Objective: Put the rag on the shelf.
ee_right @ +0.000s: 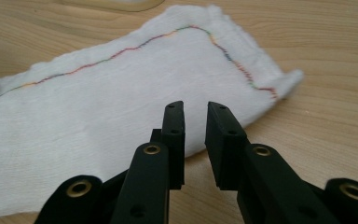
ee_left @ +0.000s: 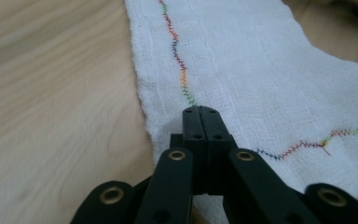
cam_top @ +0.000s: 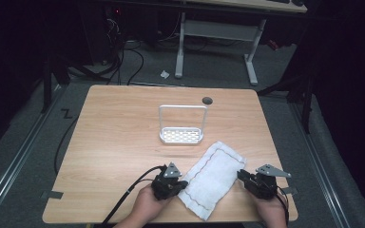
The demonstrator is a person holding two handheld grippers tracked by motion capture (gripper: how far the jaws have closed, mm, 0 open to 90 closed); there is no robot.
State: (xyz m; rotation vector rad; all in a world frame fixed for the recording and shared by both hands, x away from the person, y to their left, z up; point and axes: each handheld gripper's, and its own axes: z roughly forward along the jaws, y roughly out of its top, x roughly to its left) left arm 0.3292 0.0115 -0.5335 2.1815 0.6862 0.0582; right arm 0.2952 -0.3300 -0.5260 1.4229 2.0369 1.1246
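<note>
The left gripper (ee_left: pixel 199 112), jaws pressed together, seems to pinch the edge of the white gauze cloth with rainbow stitching (cam_top: pixel 212 176) on the wooden tabletop (cam_top: pixel 119 137). The right gripper (ee_right: pixel 196 108) is slightly spread over the opposite edge, gripping nothing. Next, it likely needs to close on that edge before any lifting or folding.

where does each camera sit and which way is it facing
High view: above the person's side, looking forward and down on the table; both hands, left gripper and right gripper show.
Left gripper view: rides that gripper, jaws together at the cloth's edge.
Right gripper view: rides that gripper, jaws apart, aimed at the cloth.
All three share the white cloth.
</note>
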